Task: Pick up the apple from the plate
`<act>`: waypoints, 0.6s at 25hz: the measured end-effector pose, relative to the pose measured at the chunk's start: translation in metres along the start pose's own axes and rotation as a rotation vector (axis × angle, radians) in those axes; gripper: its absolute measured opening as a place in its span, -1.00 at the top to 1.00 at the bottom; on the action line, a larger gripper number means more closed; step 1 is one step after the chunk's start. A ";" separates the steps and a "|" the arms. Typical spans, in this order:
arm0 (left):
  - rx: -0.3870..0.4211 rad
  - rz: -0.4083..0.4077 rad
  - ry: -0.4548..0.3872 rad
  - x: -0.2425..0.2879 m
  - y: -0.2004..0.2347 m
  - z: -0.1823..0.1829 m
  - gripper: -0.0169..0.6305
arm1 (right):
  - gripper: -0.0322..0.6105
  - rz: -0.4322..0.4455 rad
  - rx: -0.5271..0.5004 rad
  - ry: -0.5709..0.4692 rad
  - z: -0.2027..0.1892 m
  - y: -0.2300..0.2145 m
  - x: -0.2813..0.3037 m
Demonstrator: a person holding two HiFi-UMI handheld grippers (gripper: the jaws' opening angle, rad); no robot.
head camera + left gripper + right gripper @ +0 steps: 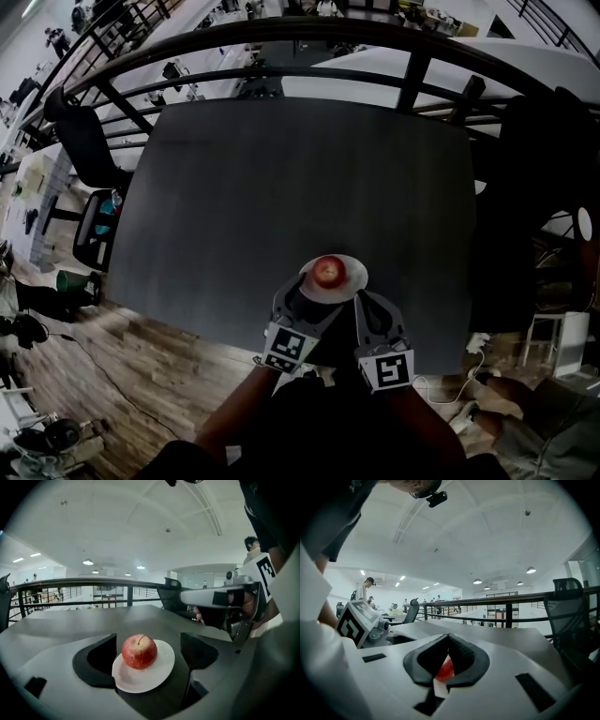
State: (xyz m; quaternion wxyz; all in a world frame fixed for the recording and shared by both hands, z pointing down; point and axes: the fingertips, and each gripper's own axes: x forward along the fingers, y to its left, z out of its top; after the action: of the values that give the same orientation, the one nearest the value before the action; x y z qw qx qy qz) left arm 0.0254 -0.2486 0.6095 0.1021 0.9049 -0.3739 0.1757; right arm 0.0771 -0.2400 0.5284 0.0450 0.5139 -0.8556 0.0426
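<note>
Head view looks steeply down on a dark grey table (300, 187) with rounded corners and a matte, bare top. It stands on a wooden floor (141, 375) beside a curved black railing (281, 33), and beyond the railing lies a lower office level with desks. A black office chair (89, 141) stands at the table's far left corner, and thin cables (94, 361) trail over the planks on the near left. The white plate (352, 286) sits close to the table's near edge, slightly right of its middle, and the red apple (327, 271) rests upright on it.

The left gripper (302, 300) reaches in from the near side with its jaws spread wide. The left gripper view shows the apple and plate between the two dark pads (101, 653), with neither pad touching the fruit. The right gripper (362, 302) hangs just right of the plate. In its own view the jaw tips meet with nothing clamped, and a sliver of red and white shows through the gap below them.

Overhead is a white vaulted ceiling (140, 522) with round lamps (87, 562). A few people (363, 590) stand far off.
</note>
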 end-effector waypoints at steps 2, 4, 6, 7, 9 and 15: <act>0.004 -0.004 0.043 0.010 0.002 -0.007 -0.36 | 0.83 0.001 -0.005 0.012 -0.005 -0.003 0.001; -0.017 -0.005 0.070 0.018 0.001 -0.010 -0.39 | 0.83 0.003 -0.009 0.029 -0.011 -0.006 0.002; -0.032 -0.008 0.091 0.024 0.001 -0.014 -0.39 | 0.83 0.010 0.002 0.038 -0.016 -0.009 0.003; -0.026 -0.010 0.102 0.027 0.002 -0.016 -0.39 | 0.83 0.017 0.009 0.042 -0.018 -0.009 0.004; 0.019 -0.015 0.124 0.033 0.007 -0.023 -0.39 | 0.83 0.029 0.023 0.049 -0.020 -0.010 0.006; 0.061 -0.026 0.173 0.052 0.014 -0.034 -0.39 | 0.83 0.031 0.037 0.054 -0.020 -0.021 0.002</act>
State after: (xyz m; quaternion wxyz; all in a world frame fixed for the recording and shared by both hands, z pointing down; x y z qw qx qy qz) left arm 0.0413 -0.2804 0.6619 0.1090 0.8939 -0.3463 0.2631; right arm 0.0951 -0.2488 0.5488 0.0578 0.5002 -0.8609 0.0731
